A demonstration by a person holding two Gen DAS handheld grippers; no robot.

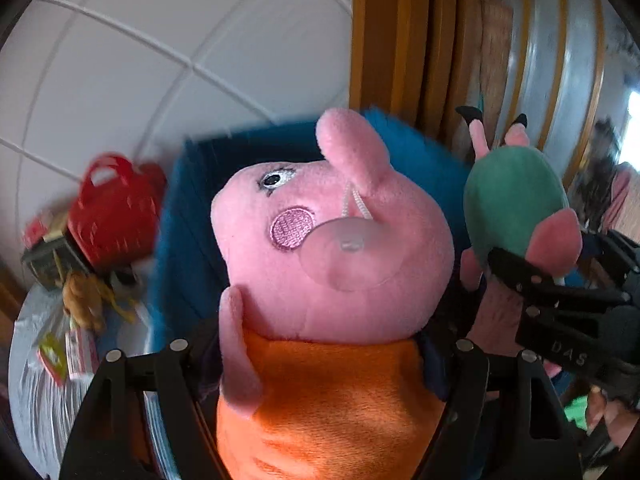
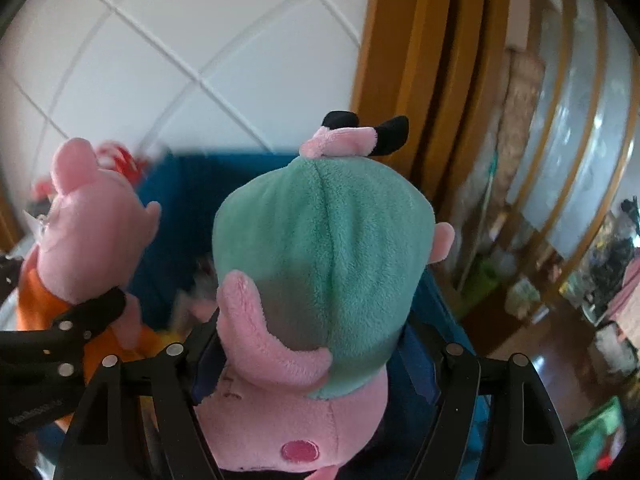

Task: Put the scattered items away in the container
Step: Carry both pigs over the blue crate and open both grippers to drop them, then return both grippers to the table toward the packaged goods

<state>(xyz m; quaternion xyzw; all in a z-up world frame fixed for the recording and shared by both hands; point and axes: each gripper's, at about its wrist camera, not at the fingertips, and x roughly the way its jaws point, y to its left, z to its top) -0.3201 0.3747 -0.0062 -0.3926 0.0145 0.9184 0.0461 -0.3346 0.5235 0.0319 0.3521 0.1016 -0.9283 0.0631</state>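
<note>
My left gripper [image 1: 320, 356] is shut on a pink pig plush in an orange dress [image 1: 320, 248], held above the blue fuzzy container [image 1: 188, 216]; a clear suction cup hangs on its head. My right gripper [image 2: 316, 356] is shut on a second pig plush in a teal-green dress [image 2: 320, 248], upside down, black shoes pointing up. Each plush also shows in the other view: the green one [image 1: 516, 204] at the right, the orange one [image 2: 92, 232] at the left. The container [image 2: 192, 208] lies behind and below both, with small items inside.
A red toy basket [image 1: 112, 212], a yellow toy and small boxes lie on a pale surface [image 1: 36, 380] left of the container. White tiled wall behind. A wooden door frame [image 2: 400, 60] and glass panels stand to the right.
</note>
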